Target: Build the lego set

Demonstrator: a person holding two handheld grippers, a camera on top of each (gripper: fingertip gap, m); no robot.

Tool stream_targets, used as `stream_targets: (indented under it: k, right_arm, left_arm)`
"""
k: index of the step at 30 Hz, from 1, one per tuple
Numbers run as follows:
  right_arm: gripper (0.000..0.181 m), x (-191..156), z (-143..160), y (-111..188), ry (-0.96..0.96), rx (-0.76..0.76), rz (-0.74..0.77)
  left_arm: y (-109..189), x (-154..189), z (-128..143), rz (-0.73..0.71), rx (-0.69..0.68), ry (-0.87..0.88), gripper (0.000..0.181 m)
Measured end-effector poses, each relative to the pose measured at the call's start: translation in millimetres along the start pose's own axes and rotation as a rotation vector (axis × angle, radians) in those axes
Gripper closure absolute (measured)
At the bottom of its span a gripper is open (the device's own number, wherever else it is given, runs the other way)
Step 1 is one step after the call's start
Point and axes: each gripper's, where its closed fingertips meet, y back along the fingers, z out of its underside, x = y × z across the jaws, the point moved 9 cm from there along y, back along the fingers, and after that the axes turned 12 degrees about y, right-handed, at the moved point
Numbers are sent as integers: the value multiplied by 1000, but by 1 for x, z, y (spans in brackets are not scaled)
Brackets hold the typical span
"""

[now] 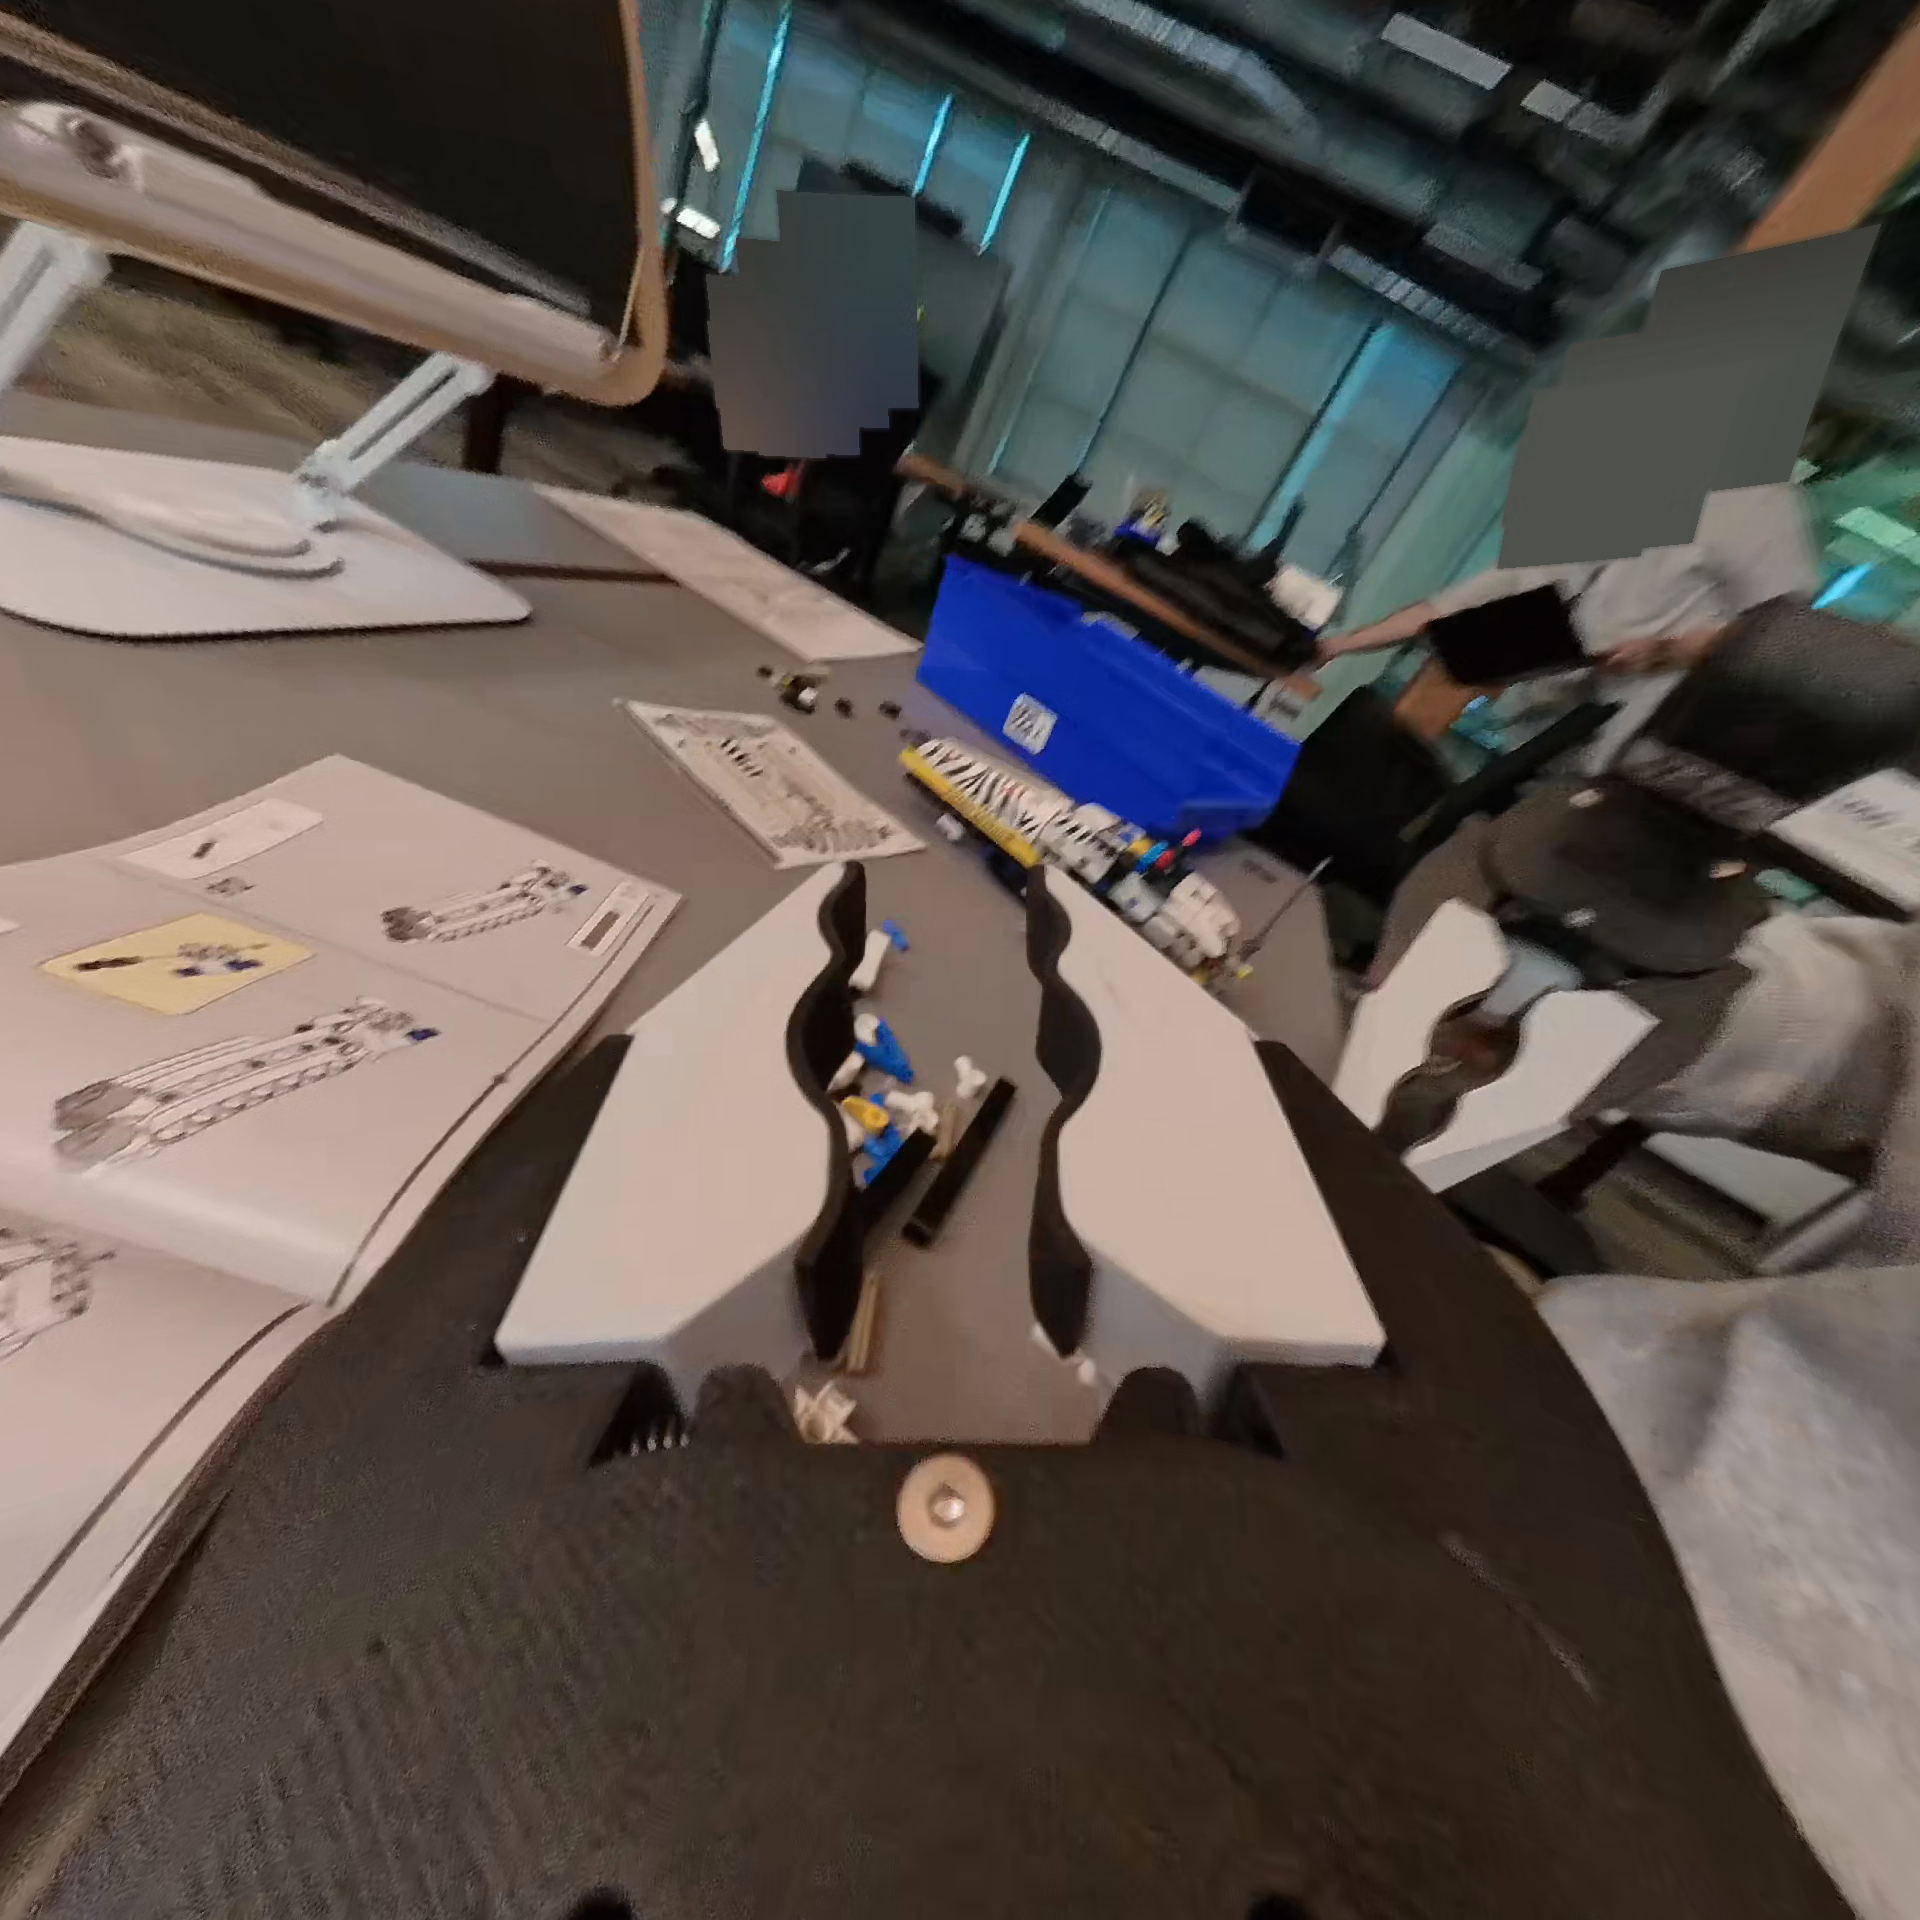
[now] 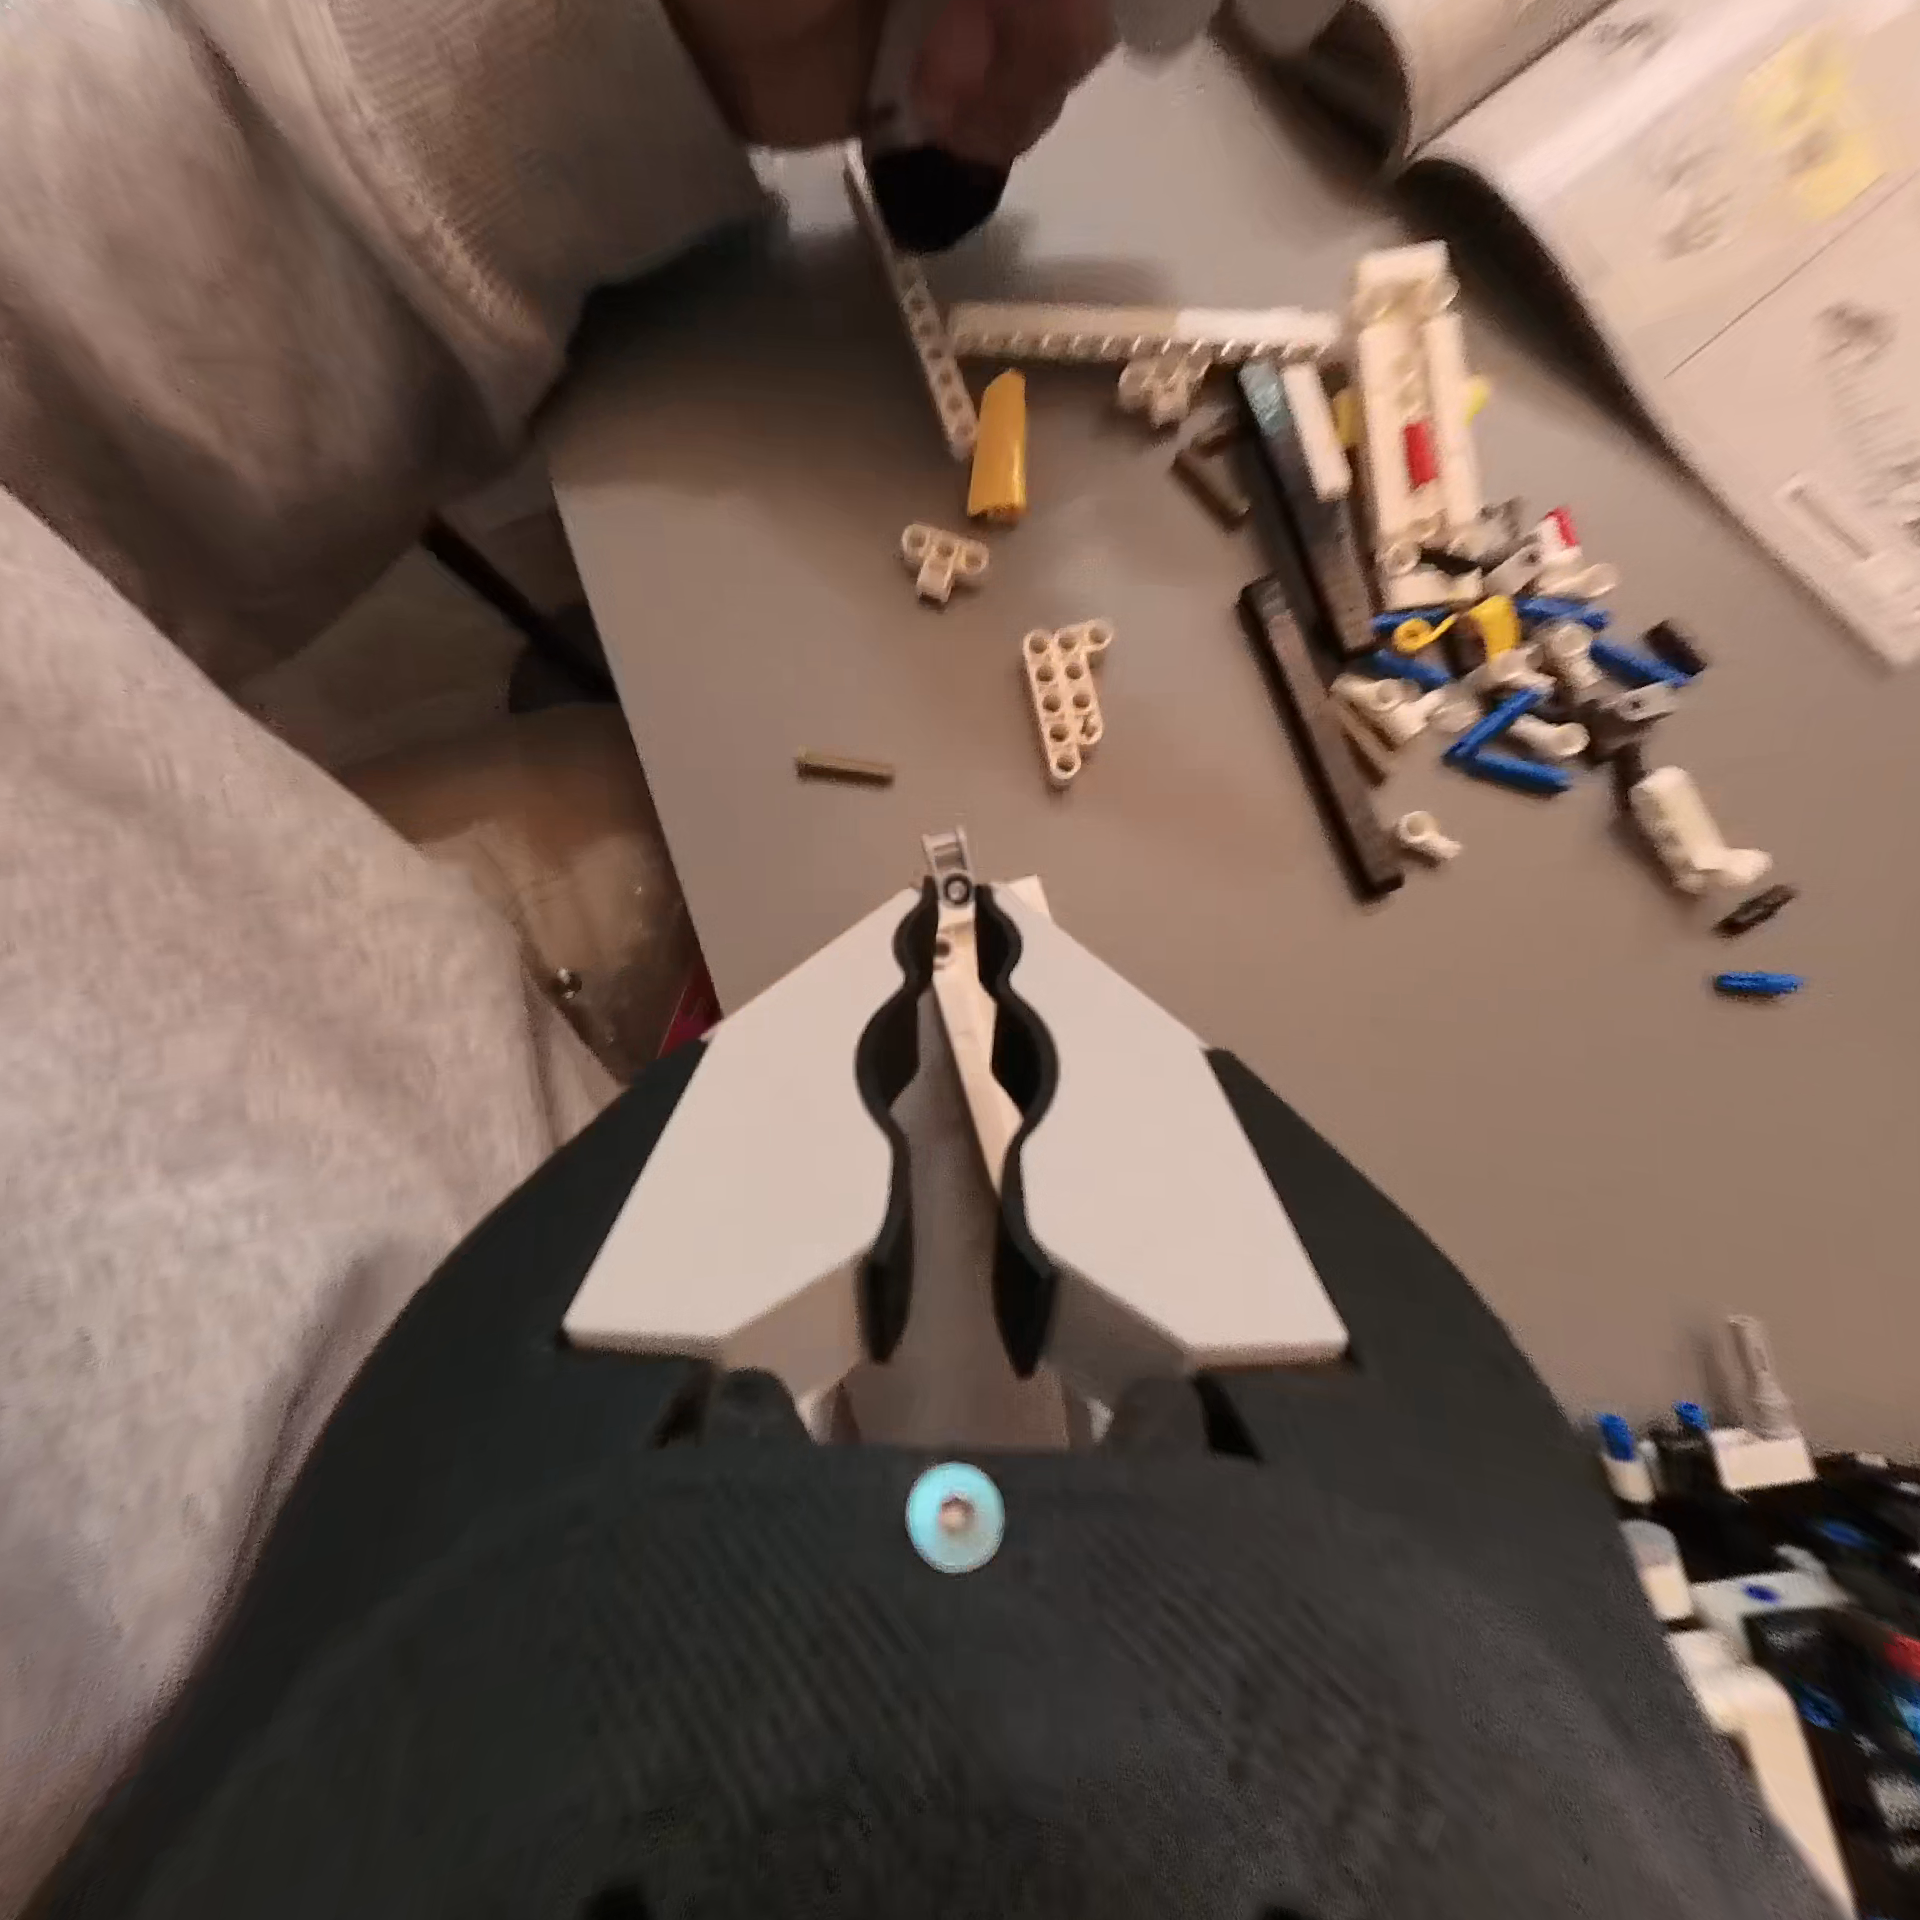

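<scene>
The right gripper (image 2: pixel 954 894) was clamped on a white beam (image 2: pixel 961 971), its tip poking past the fingers above the grey table (image 2: pixel 1195 883). The left gripper (image 1: pixel 945 894) hung spread wide, gripping nothing, over loose pieces (image 1: pixel 888 1081). Beyond lay the manual (image 1: pixel 260 997), a half-built model (image 1: pixel 1070 831) and a blue bin (image 1: pixel 1091 686).

Right gripper (image 2: pixel 951 894), white fingers with black wavy pads, closed on a slim white Technic beam (image 2: pixel 961 987) whose end projects past the tips; grey tabletop (image 2: pixel 1143 883) below; ahead, a white perforated triangular plate (image 2: pixel 1065 701), a small white T-shaped connector (image 2: pixel 943 558), a yellow curved brick (image 2: pixel 1000 445), a short tan axle (image 2: pixel 844 770); to the right, a heap of blue, white and black pieces (image 2: pixel 1496 665); a lone blue pin (image 2: pixel 1758 982); open instruction booklet (image 2: pixel 1714 260) at upper right; grey knit sleeve (image 2: pixel 208 312) at left.
</scene>
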Motion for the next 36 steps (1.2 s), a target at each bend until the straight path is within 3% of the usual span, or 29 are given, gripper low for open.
stream_targets:
  k: [5, 14, 26, 36]
  right_arm:
    - [177, 2, 5, -14, -15, -101, -98]
    - [177, 3, 4, -25, 20, -235, -119]
    - [177, -4, -2, -27, 90, -289, -68]
    - [177, -12, 4, -25, 112, -222, 27]
  left_arm:
    - [9, -4, -4, 44, 69, 24, 151]
    - [18, -7, -10, 67, 139, 50, 151]
    - [17, -7, -9, 40, 124, 25, 151]
    - [17, -7, -9, 35, 124, 22, 151]
